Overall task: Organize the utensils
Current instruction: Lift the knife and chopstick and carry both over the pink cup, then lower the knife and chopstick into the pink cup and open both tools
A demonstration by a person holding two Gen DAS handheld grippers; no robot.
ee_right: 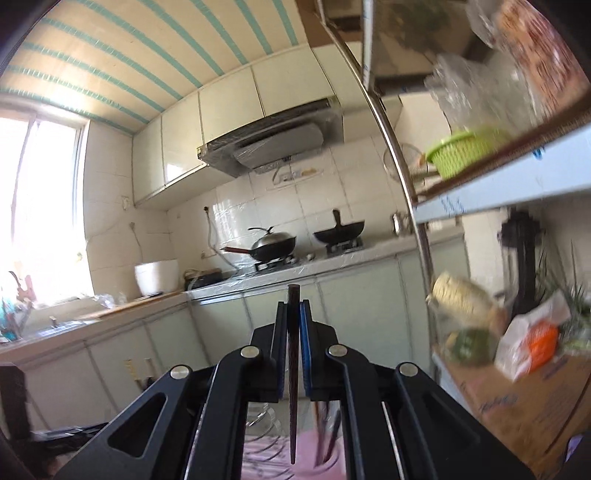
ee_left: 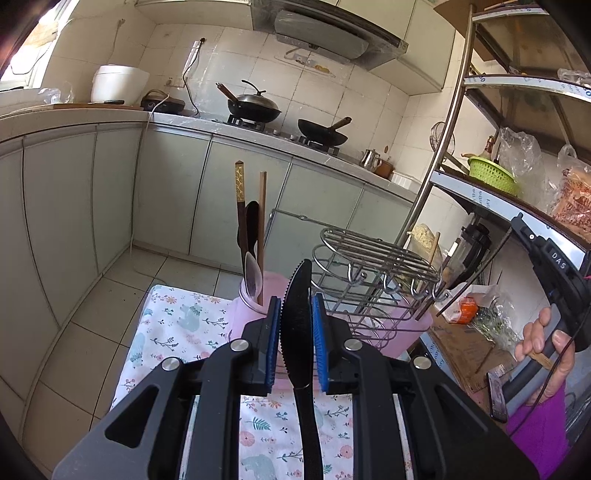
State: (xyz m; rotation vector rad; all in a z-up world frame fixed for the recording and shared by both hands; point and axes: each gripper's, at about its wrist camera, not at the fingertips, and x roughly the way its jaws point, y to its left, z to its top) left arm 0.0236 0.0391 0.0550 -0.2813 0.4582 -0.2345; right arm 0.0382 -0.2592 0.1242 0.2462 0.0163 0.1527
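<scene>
a tiled kitchen with pale cabinet fronts, a range hood (ee_left: 325,33) and two black woks (ee_left: 255,107) on the stove along the far counter; up close, a surface under a floral cloth (ee_left: 177,325).

the black plastic knife (ee_left: 299,332) stands between the blue pads of the left gripper (ee_left: 295,332), serrated blade up and handle running down toward the camera; the jaws are narrow and clamped on it. just beyond its tip stands a pink utensil holder (ee_left: 247,314) on the cloth, with chopsticks (ee_left: 242,206), a dark spoon and a pale spoon upright in it. a wire dish rack (ee_left: 373,266) sits just beside the holder, to its right.

the right gripper (ee_right: 293,347) has its jaws almost fully closed on a single dark chopstick (ee_right: 293,369), which runs nearly vertical through the pads, one end poking above them and the longer part hanging below over the pink holder. in the left view a person's hand (ee_left: 546,339) grips that tool's handle at the right edge, near a metal shelf (ee_left: 517,199) carrying a green basket (ee_left: 491,173) and plastic bags.
</scene>
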